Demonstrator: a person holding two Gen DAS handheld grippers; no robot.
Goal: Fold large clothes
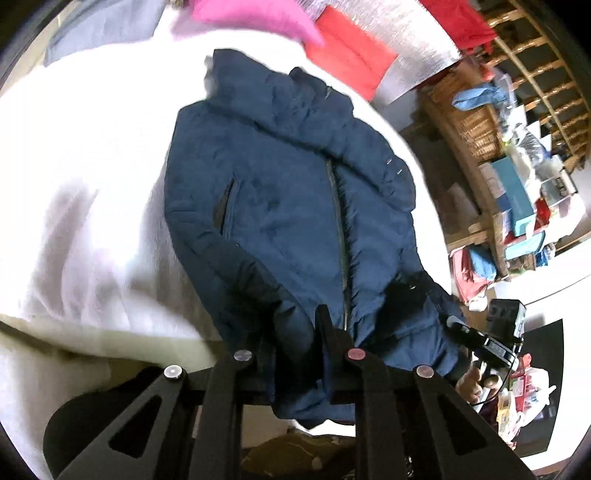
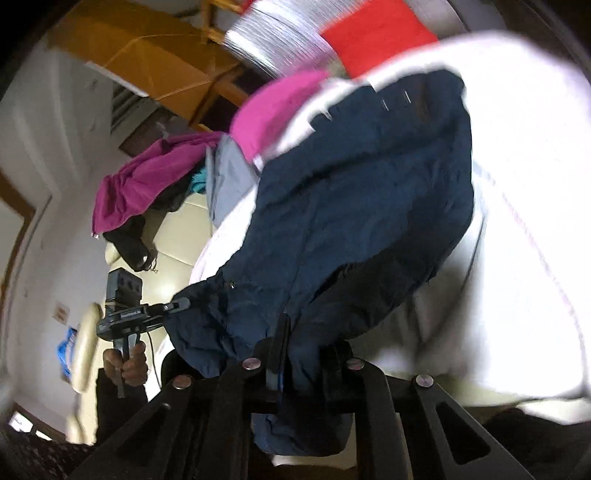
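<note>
The navy jacket (image 1: 280, 206) lay zip-up on the white bed (image 1: 92, 184), its hem lifted off the near edge. Left tool (image 1: 299, 354) and right tool (image 2: 306, 354) each pinched the hem, probably to fold it toward the collar.

Jacket (image 1: 280, 206) lies on sheet (image 1: 92, 192), garments (image 1: 347, 51) behind.

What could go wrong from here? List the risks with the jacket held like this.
1. The puffy navy jacket is pinched only at its hem by the left gripper and right gripper; it may slip out.
2. The pink garment lies near the collar and might get dragged along.
</note>
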